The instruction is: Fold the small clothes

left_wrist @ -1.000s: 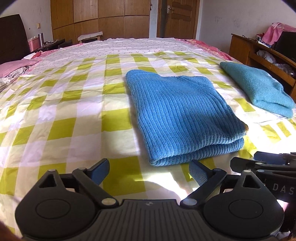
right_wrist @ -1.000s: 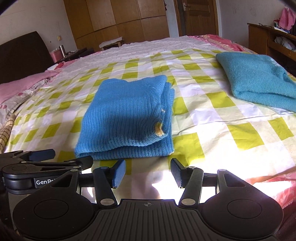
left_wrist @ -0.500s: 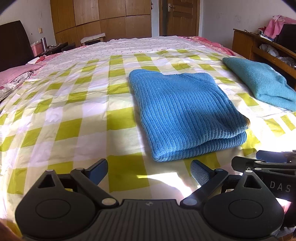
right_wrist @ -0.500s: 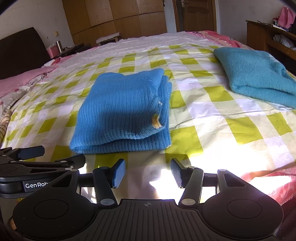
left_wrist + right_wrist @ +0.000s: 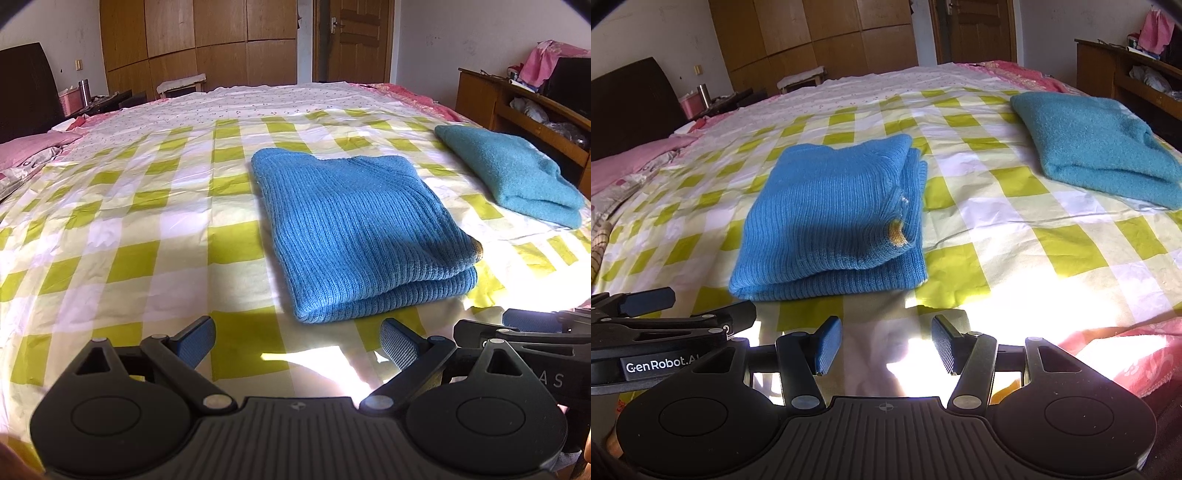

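Checked bedding (image 5: 122, 236) fills the left wrist view; the left tool (image 5: 297, 343) hovers level and low, spread wide and empty, just short of the folded blue sweater (image 5: 362, 229). Seen from the right wrist, the right tool (image 5: 884, 345) hangs likewise, parted, holding nothing, near that sweater (image 5: 831, 218).

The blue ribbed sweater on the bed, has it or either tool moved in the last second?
Both views drew back slightly from the blue ribbed sweater and tilted up. Nothing was gripped or released. The left tool and right tool stay open and empty; the sweater and the teal garment lie folded on the checked sheet as before.
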Demonstrator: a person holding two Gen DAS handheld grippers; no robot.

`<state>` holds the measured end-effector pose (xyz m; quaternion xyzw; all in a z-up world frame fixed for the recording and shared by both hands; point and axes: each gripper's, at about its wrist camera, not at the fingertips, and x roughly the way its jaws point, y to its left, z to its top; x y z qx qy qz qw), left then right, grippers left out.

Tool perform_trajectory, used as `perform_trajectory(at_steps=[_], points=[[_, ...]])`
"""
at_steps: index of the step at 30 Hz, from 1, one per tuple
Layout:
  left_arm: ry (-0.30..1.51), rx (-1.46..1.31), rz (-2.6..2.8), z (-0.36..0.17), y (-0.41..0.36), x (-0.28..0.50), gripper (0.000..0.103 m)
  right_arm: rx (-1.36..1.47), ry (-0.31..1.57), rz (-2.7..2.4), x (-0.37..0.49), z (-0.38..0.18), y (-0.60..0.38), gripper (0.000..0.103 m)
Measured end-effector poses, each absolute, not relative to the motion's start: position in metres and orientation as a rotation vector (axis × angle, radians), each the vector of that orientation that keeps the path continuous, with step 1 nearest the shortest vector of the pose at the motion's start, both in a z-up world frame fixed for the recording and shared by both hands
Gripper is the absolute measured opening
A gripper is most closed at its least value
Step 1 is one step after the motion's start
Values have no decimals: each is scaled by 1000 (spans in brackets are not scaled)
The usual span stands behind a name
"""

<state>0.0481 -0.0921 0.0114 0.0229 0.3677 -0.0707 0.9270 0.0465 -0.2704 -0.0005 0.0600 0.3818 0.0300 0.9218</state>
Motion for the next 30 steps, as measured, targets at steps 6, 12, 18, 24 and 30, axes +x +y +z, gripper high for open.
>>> perform_trajectory(at_steps=[6,12,18,24,30], points=[[767,45,-129,7,-90,49,101,126,792,61,42,-2,-269,54],[775,55,-124,3,-90,47,101,118,797,69,40,-3,-267,54],[779,37,-140,0,-87,45,101,115,805,61,39,-5,-267,54],[772,58,-137,0,-89,43,101,107,813,56,38,-7,-266,54],[784,67,-131,-4,-89,43,102,98,817,56,38,-8,-265,54]])
